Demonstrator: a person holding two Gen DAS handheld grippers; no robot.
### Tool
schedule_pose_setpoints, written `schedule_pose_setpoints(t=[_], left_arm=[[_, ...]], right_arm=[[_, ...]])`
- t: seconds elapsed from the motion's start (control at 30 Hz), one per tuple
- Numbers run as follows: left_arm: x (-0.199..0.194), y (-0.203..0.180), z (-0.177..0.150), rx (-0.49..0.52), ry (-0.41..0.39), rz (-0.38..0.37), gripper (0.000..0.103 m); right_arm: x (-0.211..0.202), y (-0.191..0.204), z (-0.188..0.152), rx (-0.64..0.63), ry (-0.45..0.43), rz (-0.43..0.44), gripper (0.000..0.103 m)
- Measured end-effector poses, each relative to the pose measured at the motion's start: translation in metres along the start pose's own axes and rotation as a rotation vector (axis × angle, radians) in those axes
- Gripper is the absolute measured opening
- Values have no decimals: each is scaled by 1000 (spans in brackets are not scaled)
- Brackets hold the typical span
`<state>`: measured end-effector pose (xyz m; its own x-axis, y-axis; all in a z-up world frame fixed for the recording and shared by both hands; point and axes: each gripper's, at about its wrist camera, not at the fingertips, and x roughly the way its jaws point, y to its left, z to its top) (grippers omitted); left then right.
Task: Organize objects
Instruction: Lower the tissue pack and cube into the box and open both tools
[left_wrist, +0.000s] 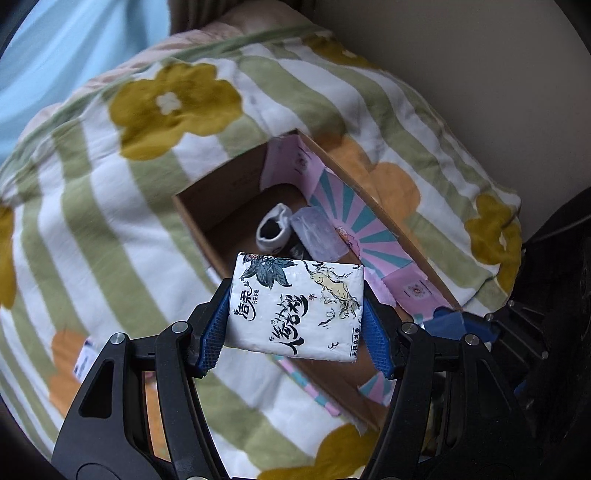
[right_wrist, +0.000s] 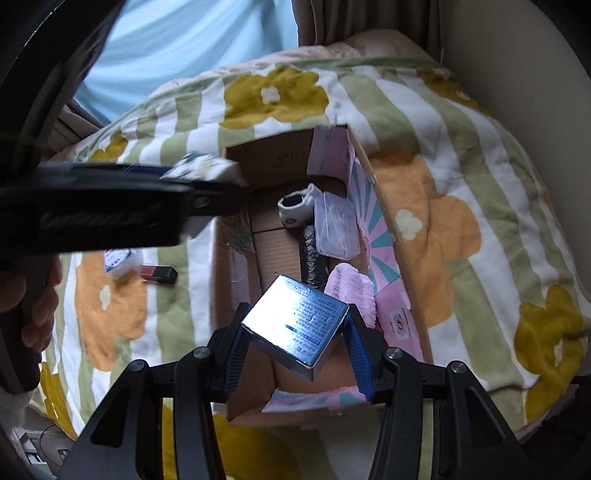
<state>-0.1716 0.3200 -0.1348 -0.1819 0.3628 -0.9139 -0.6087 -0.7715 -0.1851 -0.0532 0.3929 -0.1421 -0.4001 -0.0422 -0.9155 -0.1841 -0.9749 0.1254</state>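
Over the open cardboard box (left_wrist: 236, 192) on the flowered quilt (left_wrist: 110, 184): left gripper (left_wrist: 297, 314) clamped on a white tissue pack (left_wrist: 295, 308), right gripper (right_wrist: 295, 332) clamped on a shiny blue box (right_wrist: 295, 325), tilted. Inside the cardboard box: a rolled sock (right_wrist: 297, 206), a clear plastic case (right_wrist: 336, 229), a dark roll (right_wrist: 312, 258), a pink fluffy cloth (right_wrist: 352, 291). On the quilt just left of the box: a small white packet (right_wrist: 118, 260) and a red-and-black tube (right_wrist: 159, 273).
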Motion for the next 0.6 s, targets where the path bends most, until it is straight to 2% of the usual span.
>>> schedule_pose_setpoints(t=[0.27,0.47,0.6], left_arm=[[79,-8,30,96,91,-1,61],[114,-8,37,155,117,36,61],[121,-9,35,182,119,49,61]], right_arm=[[52,-7,9,35,39,35,45],[78,-9,12,47,50,45,45],[83,-10,12,41,41,42,45]])
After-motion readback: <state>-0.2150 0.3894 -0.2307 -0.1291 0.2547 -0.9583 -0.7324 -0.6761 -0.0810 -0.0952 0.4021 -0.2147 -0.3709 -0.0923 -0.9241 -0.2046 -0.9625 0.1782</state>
